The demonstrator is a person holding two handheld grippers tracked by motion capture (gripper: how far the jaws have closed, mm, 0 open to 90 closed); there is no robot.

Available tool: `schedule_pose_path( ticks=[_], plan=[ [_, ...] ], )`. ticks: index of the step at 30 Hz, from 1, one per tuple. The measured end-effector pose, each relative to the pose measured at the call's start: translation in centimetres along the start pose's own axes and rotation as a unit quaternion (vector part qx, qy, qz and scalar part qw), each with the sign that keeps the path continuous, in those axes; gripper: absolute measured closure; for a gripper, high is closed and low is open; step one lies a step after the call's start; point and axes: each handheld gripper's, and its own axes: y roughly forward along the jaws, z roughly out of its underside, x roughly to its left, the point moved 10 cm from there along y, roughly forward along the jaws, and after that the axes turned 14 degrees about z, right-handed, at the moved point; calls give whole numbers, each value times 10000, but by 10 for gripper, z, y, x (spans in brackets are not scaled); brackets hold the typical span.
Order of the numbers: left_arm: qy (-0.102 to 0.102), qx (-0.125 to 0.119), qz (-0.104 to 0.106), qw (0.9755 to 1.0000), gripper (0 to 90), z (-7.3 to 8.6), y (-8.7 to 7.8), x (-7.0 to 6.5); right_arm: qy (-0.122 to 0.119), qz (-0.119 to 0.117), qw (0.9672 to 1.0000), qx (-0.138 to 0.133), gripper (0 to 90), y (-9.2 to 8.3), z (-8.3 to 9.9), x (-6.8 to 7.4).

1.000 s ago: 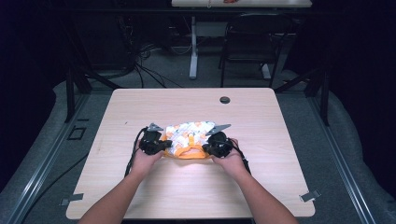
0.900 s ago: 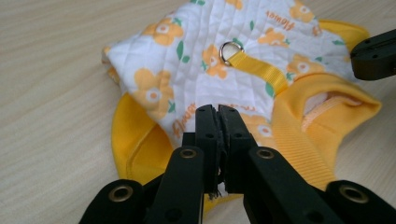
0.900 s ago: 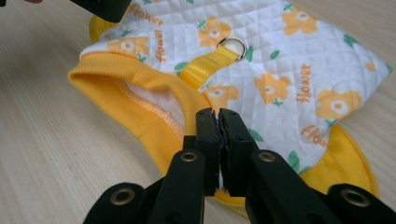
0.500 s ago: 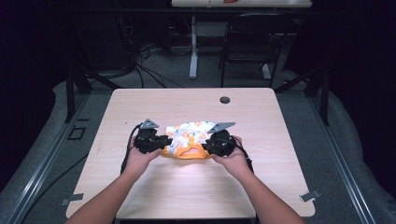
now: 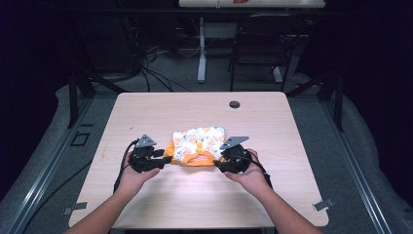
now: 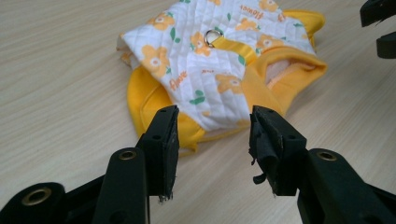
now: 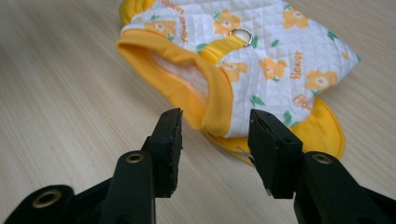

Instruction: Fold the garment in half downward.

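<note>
A small quilted vest, white with orange flowers and yellow trim, lies flat on the table, a little nearer the person than the middle. In the high view the left gripper sits just beside the vest's left edge and the right gripper just beside its right edge, each held in one hand, with the vest between them. Both sets of jaws have just been opening and now stand wide apart with nothing pinched in them. In the left gripper view the left gripper hangs a little above the wood, its jaws framing a yellow hem of the vest without touching it; the cloth lies beyond the tips. A metal ring on a yellow strap lies on top of the quilted panel, and the tips of the other gripper show at the top right corner. In the right gripper view the right gripper is likewise clear of the cloth, its pads apart on either side of the yellow-edged opening of the vest, with the ring farther back on the vest. A dark round cap is set in the table near the far edge, well apart from the vest.
</note>
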Motion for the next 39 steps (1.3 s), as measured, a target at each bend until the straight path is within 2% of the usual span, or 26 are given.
schedule_pose_path(
  ticks=[4, 8, 12, 16, 18, 20, 22, 25, 29, 33, 36, 39],
  plan=[
    [-3, -8, 0, 10000, 510, 8, -6, -2, -41, 58, 9999, 116, 524, -5, 11, -2],
    [15, -44, 29, 10000, 505, 18, -11, -7, 37, 73, 9999, 138, 522, -12, 21, -4],
    [-90, -70, 191, 9998, 512, 33, -11, -15, 158, 5, 9998, 113, 524, -19, 32, -4],
    [37, -16, 159, 9999, 512, 44, -11, -21, 254, 38, 9997, 46, 524, -27, 44, -3],
    [36, -59, 138, 9999, 515, 49, -12, -23, 281, 55, 9996, 17, 524, -30, 50, -3],
    [52, -49, 133, 9999, 515, 54, -11, -24, 420, 13, 9991, 0, 526, -32, 57, -1],
    [-20, -154, 174, 9997, 515, 57, -12, -26, 584, -7, 9983, -33, 527, -32, 64, 1],
    [-36, -191, 204, 9996, 515, 63, -12, -27, 672, 19, 9977, -101, 527, -34, 72, 4],
    [-34, -206, 135, 9997, 514, 71, -12, -25, 638, 136, 9975, -280, 525, -36, 74, 4],
    [84, -151, 66, 9998, 513, 76, -13, -24, 573, 236, 9975, -346, 525, -33, 79, 5],
    [123, -109, 17, 9999, 512, 79, -11, -22, 521, 145, 9982, -278, 525, -30, 84, 8],
    [154, -41, -15, 9999, 509, 82, -7, -22, 451, 168, 9986, -237, 525, -25, 87, 12]
  ],
)
